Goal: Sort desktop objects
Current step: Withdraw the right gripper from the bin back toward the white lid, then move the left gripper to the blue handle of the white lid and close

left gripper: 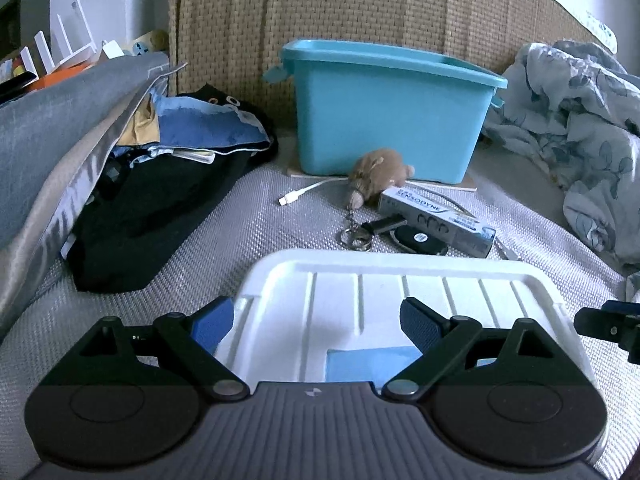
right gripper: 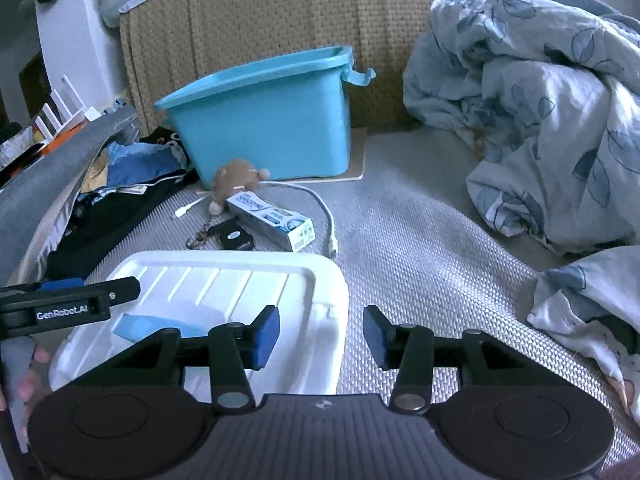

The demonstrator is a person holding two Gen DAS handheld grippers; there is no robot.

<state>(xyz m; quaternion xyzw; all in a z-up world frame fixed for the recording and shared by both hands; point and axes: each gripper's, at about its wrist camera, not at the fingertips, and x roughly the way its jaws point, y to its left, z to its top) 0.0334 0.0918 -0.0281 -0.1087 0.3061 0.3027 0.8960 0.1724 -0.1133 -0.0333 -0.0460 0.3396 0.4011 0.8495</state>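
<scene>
On the woven grey mat (right gripper: 420,240) we see a white lid (left gripper: 400,280) lying flat, nearest the cameras, w/ a light blue patch (left gripper: 368,364) on its near part. Our left gripper (left gripper: 316,320) hangs over that lid, jaws spread wide, nothing between the blue pads (left gripper: 212,320). Our right gripper (right gripper: 320,338) sits at the lid's right edge: left pad over the lid's corner, right pad over bare mat, jaws released and apart, nothing grasped.

Beyond the lid lie the small items, close together: a toothpaste box (left gripper: 436,216), a black key fob (left gripper: 420,240) touching its near side, a keyring (left gripper: 354,236) and a brown plush toy (left gripper: 376,176) resting against the teal bin (left gripper: 392,116). A white cable (right gripper: 320,208) curves around the box; its plug end lies left of the plush.

The teal bin stands upright on a thin board (right gripper: 356,160), against the tan woven backrest (left gripper: 360,8). Dark clothes (left gripper: 152,208) are piled at left, a floral blanket (right gripper: 540,100) bunched at right.
</scene>
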